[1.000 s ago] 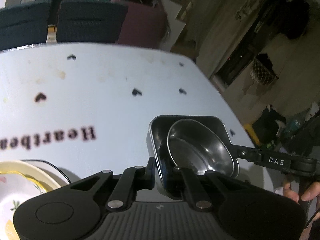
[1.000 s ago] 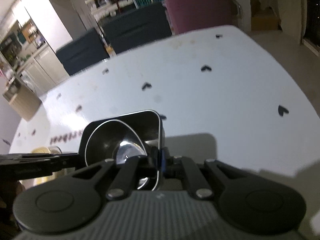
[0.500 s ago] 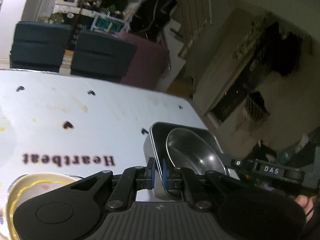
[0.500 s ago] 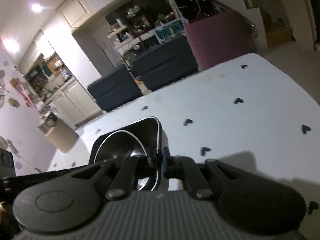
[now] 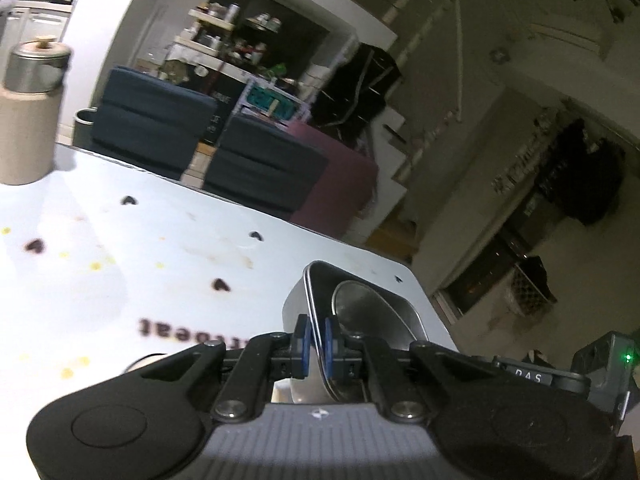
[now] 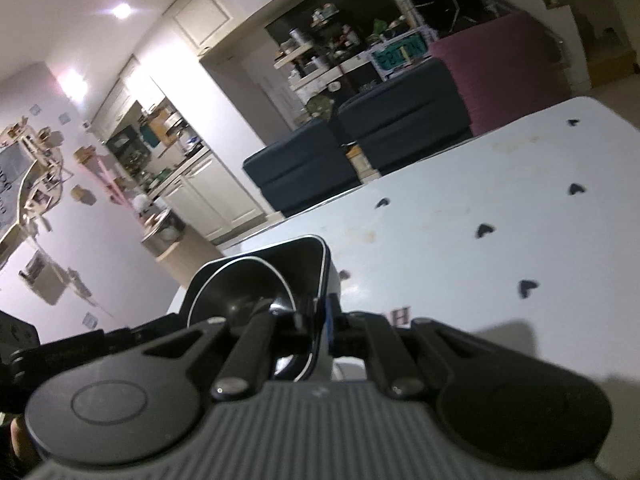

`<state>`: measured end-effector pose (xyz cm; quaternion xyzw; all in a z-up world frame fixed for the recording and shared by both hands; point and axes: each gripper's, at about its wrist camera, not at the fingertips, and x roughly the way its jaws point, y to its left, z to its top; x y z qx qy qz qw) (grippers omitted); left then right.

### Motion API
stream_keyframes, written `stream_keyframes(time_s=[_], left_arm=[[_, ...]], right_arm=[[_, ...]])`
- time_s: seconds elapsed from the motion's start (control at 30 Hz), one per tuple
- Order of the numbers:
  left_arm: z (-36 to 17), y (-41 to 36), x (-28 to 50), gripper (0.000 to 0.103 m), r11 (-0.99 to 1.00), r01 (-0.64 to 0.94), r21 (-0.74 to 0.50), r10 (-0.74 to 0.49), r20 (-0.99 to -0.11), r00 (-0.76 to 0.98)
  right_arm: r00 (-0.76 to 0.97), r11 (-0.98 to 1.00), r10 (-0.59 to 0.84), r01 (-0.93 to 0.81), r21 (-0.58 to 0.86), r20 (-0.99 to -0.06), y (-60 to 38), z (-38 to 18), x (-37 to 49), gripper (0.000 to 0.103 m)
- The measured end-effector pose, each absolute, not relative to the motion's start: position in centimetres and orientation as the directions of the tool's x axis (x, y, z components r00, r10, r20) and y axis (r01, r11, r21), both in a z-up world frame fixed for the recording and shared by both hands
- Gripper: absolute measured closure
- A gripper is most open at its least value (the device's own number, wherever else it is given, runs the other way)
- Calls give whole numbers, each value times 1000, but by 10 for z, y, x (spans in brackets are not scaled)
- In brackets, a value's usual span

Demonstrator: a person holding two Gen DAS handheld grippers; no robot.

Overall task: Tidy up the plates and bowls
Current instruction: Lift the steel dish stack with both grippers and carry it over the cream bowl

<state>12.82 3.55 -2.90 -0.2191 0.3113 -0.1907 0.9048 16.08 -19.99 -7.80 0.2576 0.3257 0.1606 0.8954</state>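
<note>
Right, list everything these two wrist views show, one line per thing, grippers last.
Metal tray: one, silver, rectangular, pinched at opposite rims by both grippers.
Metal bowl: one, silver, round, inside the tray.
Table: one, white with black hearts, printed lettering and yellowish stains, below the tray.
Canister: one, metal with a knobbed lid, on a beige cylinder, far left of the left wrist view.
Armchairs: two, dark blue, behind the table.
Ottoman: one, maroon, beside the armchairs.
Shelves: cluttered, in a dark alcove behind the chairs.
Kitchen cabinets: white, left background of the right wrist view.
Left gripper: one, black with blue pads, shut on the tray's rim.
Right gripper: one, black, shut on the opposite rim.
</note>
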Motion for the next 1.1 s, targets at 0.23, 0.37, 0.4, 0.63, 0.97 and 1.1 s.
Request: stream_keyframes(time_s=[0.23, 0.37, 0.4, 0.63, 0.97, 1.1], left_arm=[[-37, 61, 115, 96, 845, 153, -513, -437, -496, 750], [-43, 71, 112, 96, 853, 125, -508, -417, -517, 747], [-45, 75, 111, 96, 854, 118, -507, -414, -522, 746], [-63, 92, 104, 96, 868, 71, -492, -386, -578, 719], [-85, 100, 108, 96, 881, 28, -473, -364, -639, 677], [-86, 95, 110, 96, 884, 30, -466, -366, -651, 665]], right_arm=[[706, 815, 479, -136, 564, -522, -184, -80, 155, 94], [685, 813, 494, -145, 564, -536, -177, -84, 155, 93], [678, 814, 497, -148, 561, -542, -176, -84, 154, 93], [624, 833, 499, -154, 532, -601, -168, -85, 155, 92], [555, 864, 482, -174, 472, -678, -158, -89, 156, 92], [535, 874, 469, -167, 456, -703, -161, -92, 153, 92]])
